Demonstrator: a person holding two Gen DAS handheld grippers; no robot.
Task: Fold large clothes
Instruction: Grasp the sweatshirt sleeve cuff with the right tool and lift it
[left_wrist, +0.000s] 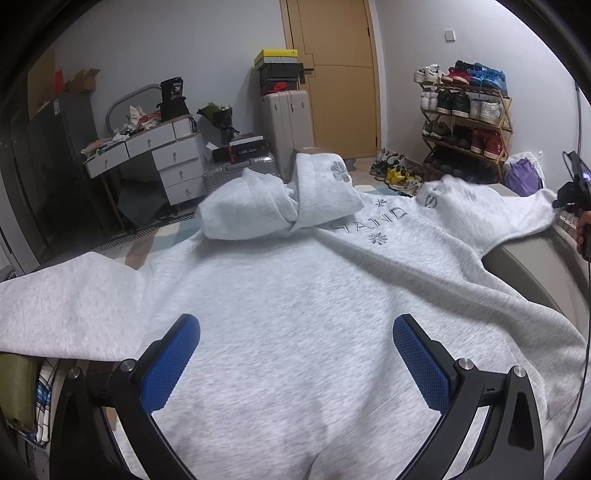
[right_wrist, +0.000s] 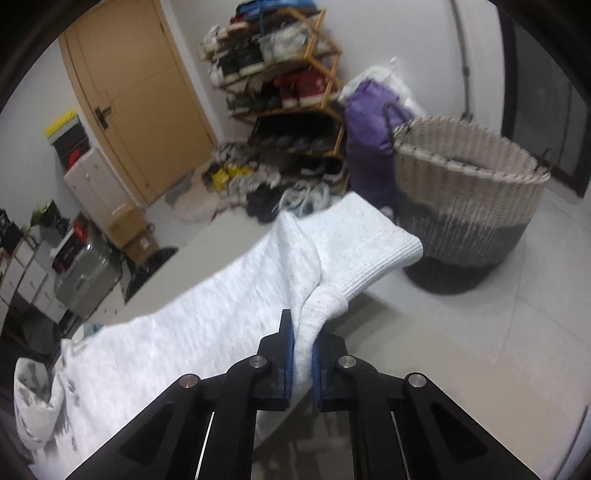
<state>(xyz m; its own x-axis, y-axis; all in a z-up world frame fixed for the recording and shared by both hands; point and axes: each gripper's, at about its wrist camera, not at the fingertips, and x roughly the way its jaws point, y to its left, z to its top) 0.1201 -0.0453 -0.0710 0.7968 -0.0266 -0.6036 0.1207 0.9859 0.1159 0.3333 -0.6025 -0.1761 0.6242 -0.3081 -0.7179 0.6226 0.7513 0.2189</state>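
Note:
A light grey hoodie (left_wrist: 295, 295) lies spread on a table, back up, with grey lettering and its hood (left_wrist: 280, 203) bunched at the far end. My left gripper (left_wrist: 295, 354) is open and hovers just above the lower body of the hoodie, holding nothing. My right gripper (right_wrist: 303, 350) is shut on the hoodie's sleeve (right_wrist: 332, 251) near the ribbed cuff and holds it out past the table's edge. The right gripper also shows in the left wrist view (left_wrist: 574, 195) at the far right, at the sleeve's end.
A woven laundry basket (right_wrist: 469, 206) stands on the floor to the right, with a purple bag (right_wrist: 369, 129) behind it. A shoe rack (left_wrist: 465, 122), suitcases (left_wrist: 288, 125), a white drawer desk (left_wrist: 155, 155) and a wooden door (left_wrist: 336, 74) line the far side.

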